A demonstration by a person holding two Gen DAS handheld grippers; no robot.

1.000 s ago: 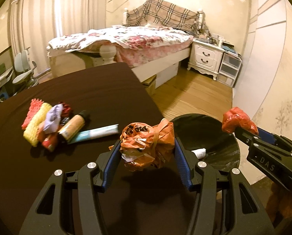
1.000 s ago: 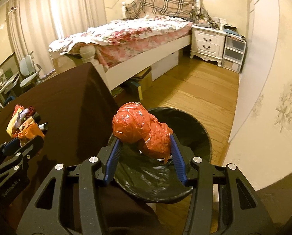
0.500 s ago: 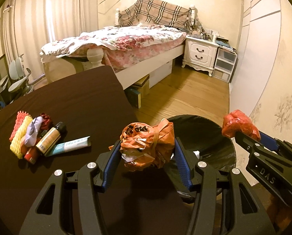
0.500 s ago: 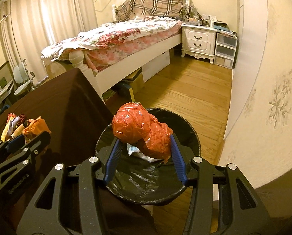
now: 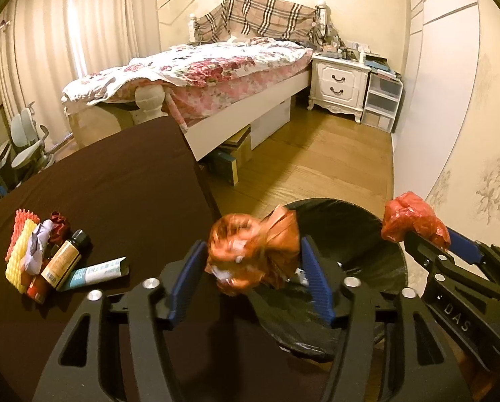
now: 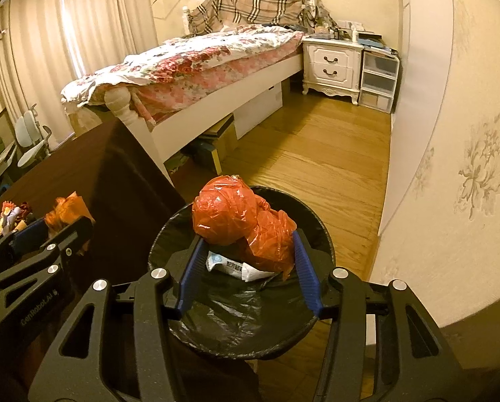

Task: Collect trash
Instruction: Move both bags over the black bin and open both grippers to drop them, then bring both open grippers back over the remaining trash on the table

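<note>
Dark-clothed table (image 5: 109,181) on the left, black-lined trash bin (image 6: 317,231) just off its right edge, with white packaging already inside. This looks like the drop step: the right gripper (image 6: 248,251) sits clamped on a crumpled red plastic bag (image 6: 240,221) directly above the bin mouth, and the left gripper (image 5: 253,268) grips a blurred orange bag wad (image 5: 250,251) at the bin's near-left rim. Next, each should open over the liner. Bottle (image 5: 64,261), tube (image 5: 96,273) and foam netting (image 5: 20,251) wait far left.
</note>
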